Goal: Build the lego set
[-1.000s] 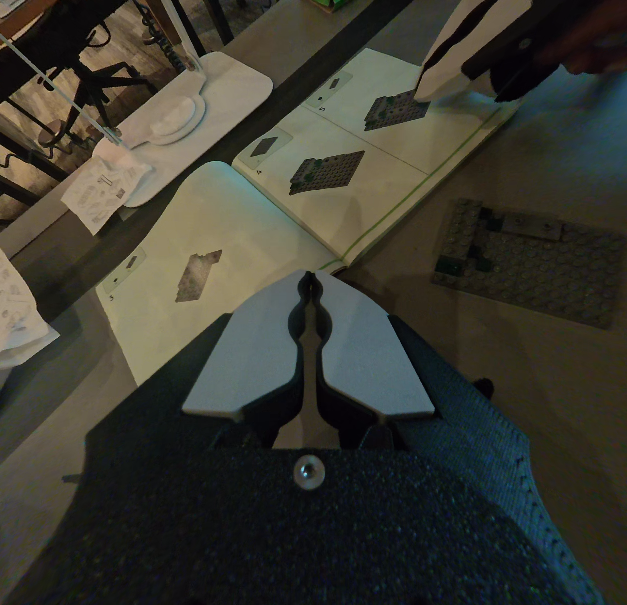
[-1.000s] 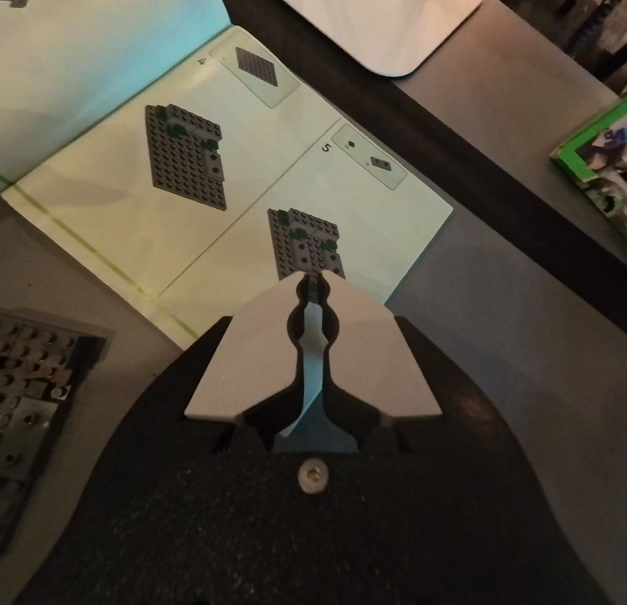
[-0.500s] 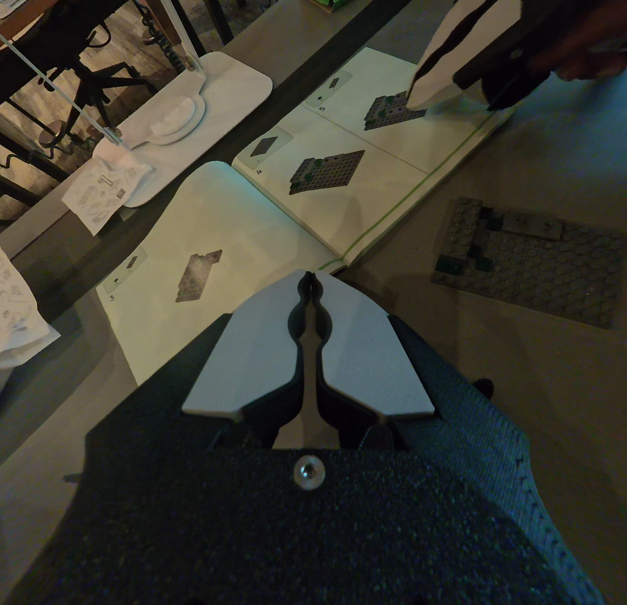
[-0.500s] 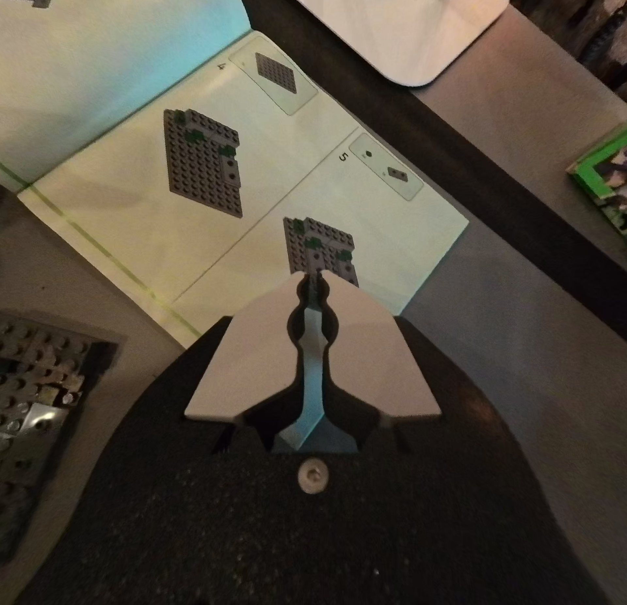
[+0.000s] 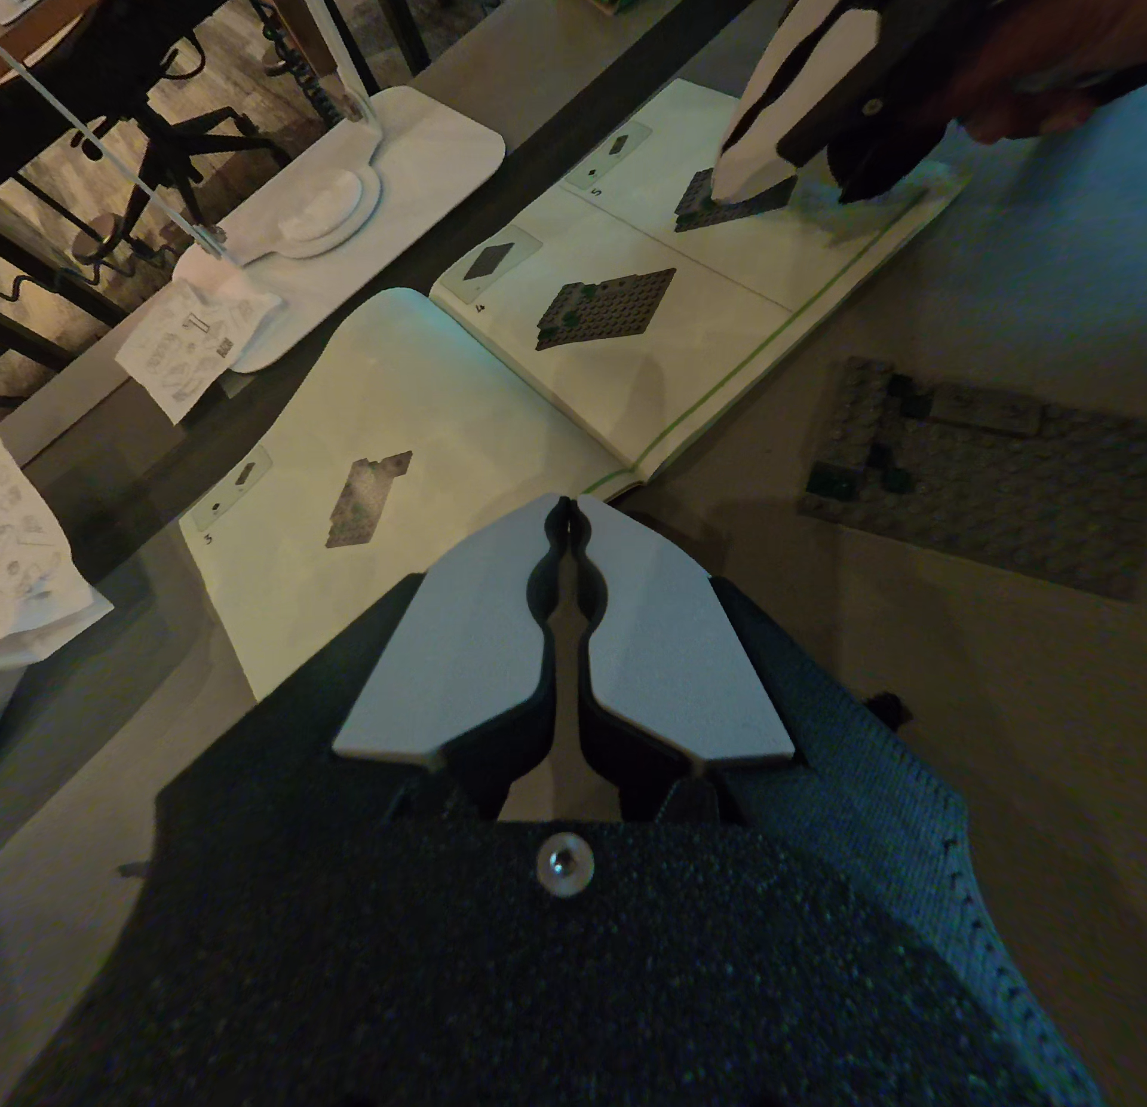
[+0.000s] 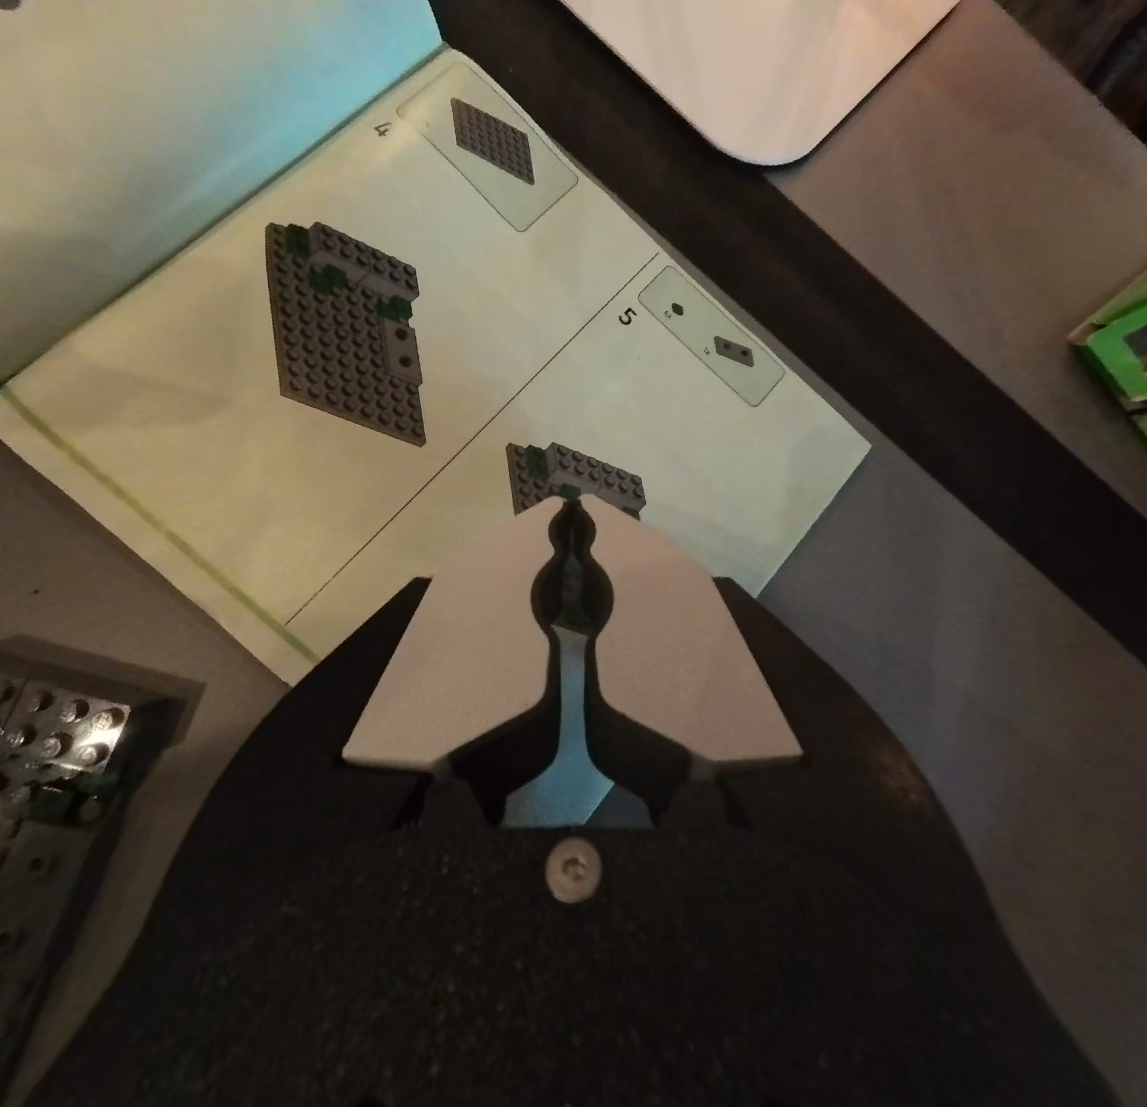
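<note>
An open instruction booklet [image 5: 620,394] lies on the grey table; it also shows in the right wrist view [image 6: 248,456]. A grey lego baseplate [image 5: 993,475] with a few dark green and grey pieces lies right of it, and its corner shows in the right wrist view [image 6: 74,736]. My left gripper [image 5: 568,506] is shut and empty, above the booklet's near edge by the spine. My right gripper [image 6: 574,506] is shut and empty, low over the booklet's lower right-hand picture; in the left wrist view it [image 5: 726,189] points down at that page.
A white lamp base [image 5: 385,171] stands behind the booklet, across a dark gap in the table; its corner shows in the right wrist view [image 6: 776,53]. Loose printed sheets [image 5: 186,345] lie at left. A green box [image 6: 1117,357] sits at right. Chairs stand beyond. The gap from one gripper's tips to the other's is roughly 20 centimeters. About 15 centimeters separates my left fingertips from the grey lego baseplate [image 5: 993,475].
My right gripper has moved down and closer to the right-hand page, its tips now over the lower picture. My left gripper has hardly moved.
</note>
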Demonstrator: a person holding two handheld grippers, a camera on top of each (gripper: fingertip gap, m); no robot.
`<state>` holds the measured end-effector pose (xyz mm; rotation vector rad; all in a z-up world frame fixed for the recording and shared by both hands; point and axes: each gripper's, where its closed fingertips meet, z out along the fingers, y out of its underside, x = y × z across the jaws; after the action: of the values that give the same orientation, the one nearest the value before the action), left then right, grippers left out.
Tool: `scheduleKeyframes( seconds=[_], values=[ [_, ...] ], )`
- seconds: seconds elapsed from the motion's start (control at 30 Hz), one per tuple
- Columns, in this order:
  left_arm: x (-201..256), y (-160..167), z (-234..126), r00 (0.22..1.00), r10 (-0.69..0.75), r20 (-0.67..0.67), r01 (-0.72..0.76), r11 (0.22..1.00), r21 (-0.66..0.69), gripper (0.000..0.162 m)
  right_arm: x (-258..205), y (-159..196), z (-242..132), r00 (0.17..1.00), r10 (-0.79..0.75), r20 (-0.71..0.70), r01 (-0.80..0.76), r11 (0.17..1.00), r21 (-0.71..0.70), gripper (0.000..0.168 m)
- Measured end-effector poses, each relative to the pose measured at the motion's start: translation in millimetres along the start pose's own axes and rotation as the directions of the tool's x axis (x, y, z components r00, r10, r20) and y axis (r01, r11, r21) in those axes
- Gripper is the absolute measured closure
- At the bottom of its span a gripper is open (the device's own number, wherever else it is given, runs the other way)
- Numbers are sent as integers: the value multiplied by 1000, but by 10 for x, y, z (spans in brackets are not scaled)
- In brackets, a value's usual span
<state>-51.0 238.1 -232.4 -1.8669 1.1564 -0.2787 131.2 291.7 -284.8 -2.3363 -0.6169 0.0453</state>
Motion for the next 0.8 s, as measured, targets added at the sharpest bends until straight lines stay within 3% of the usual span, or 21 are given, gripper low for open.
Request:
scheduleKeyframes(
  seconds=[0.63, 0.8],
  values=[
    [18, -15, -9, 1000, 11, -2, -11, 1000, 4, 162, -17, 74, -69, 1000, -6, 1, 6, 1000, -17, 168],
    [13, -17, -13, 1000, 9, -2, -9, 1000, 6, 162, 87, 31, -257, 1000, 19, -5, -18, 999, 33, 168]
  ],
)
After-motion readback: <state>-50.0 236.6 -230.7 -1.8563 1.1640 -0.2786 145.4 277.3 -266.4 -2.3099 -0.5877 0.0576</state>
